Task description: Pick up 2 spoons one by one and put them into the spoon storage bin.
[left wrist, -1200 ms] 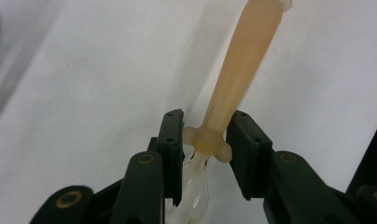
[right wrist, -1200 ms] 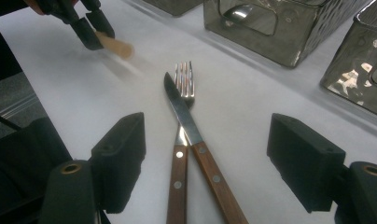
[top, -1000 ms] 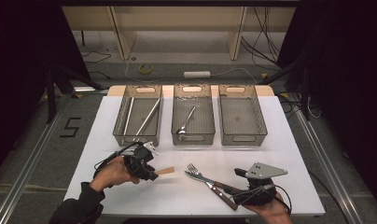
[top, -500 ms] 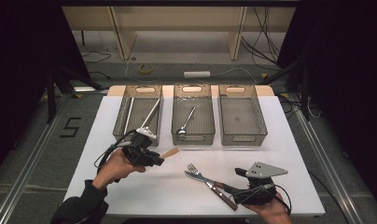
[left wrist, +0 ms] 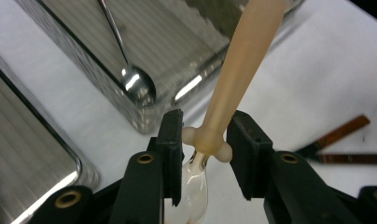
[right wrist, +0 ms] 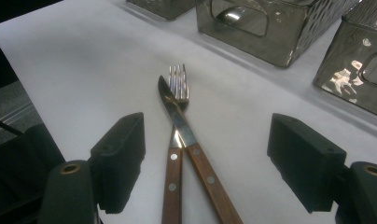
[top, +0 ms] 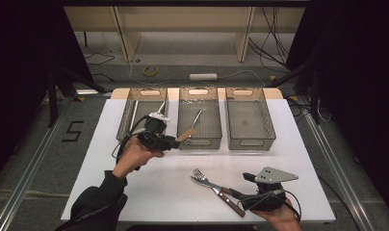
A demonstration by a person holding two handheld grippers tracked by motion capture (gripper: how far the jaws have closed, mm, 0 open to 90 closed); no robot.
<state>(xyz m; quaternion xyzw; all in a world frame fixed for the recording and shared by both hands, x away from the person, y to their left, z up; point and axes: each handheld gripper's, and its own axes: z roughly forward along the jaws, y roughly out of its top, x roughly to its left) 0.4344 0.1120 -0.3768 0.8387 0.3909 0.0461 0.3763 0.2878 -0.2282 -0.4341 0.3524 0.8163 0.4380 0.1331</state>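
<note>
A beige-handled spoon (left wrist: 242, 70) is gripped in the left gripper (top: 175, 141), raised over the tabletop (top: 149, 192).

The left forearm is stretched forward from a dark sleeve (top: 94, 207), with the hand (top: 135, 154) lifted and the fingers (left wrist: 172, 140) aimed toward the middle bin (top: 199, 143); they are clamped on the spoon's neck, the handle running out ahead of them and the clear bowl tucked back between them. A metal spoon (left wrist: 137, 86) lies in that bin, just beyond the fingers. The right gripper (right wrist: 207, 163) is held low and level near the tabletop, its fingers (right wrist: 305, 161) spread wide and gripping nothing, with a wooden-handled fork (right wrist: 175, 140) and knife (right wrist: 196, 154) lying crossed between and just ahead of them.
</note>
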